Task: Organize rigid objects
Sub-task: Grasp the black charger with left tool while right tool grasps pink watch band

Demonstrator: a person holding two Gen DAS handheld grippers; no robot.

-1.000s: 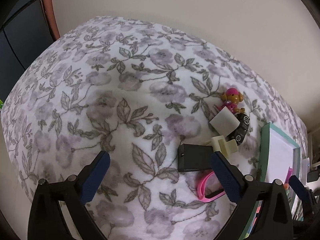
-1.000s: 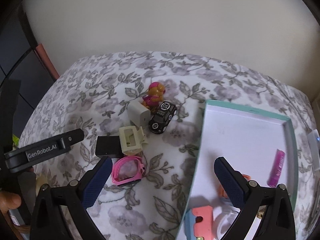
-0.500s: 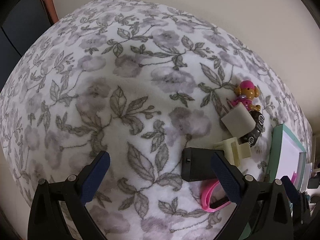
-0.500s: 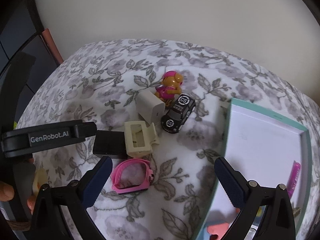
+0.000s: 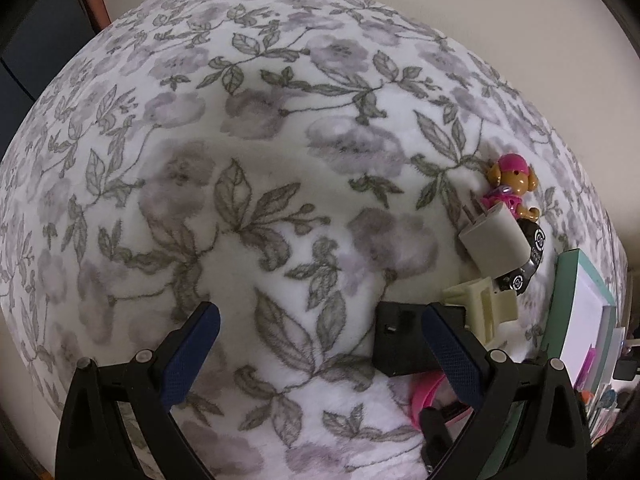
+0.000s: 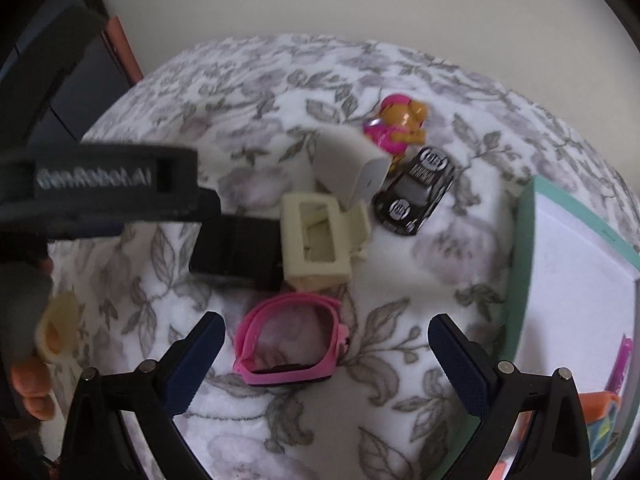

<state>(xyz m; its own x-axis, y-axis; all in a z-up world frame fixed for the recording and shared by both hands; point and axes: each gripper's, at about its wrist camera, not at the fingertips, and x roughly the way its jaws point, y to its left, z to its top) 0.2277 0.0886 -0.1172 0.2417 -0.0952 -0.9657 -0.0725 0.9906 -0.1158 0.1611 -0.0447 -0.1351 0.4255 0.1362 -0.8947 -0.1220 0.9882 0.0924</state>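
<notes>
Cluster of rigid objects on a floral fleece blanket (image 5: 280, 168), beside a teal-rimmed white tray (image 6: 520, 264).

Pink band (image 6: 288, 340): flat on the blanket, nearest the right wrist camera, between the spread fingers of the right hand-held gripper (image 6: 326, 350), touching neither blue pad. Partly hidden behind a finger in the left wrist view (image 5: 426, 394).

Black box (image 6: 236, 250): just behind the band, touching the cream hair claw clip (image 6: 316, 242) on its right side. In the left wrist view (image 5: 400, 340), overlapped by the right-hand finger of the left hand-held gripper (image 5: 320, 344); contact impossible to tell. Left hand-held gripper spread wide, nothing between its pads.

White charger block (image 6: 352, 168): tilted, resting against the clip and the toy car.

Black toy car (image 6: 416, 196): beside the charger, between it and the tray.

Pink-and-orange dog figure (image 6: 400, 128): farthest back, just behind charger and car.

Tray contents: a pink strip (image 6: 620, 364) near the right edge, orange and blue pieces low in the corner, too cut off to identify.

Left edge of right wrist view: blurred black gripper body marked with white lettering, fingertips of a hand (image 6: 32, 384) below it.
</notes>
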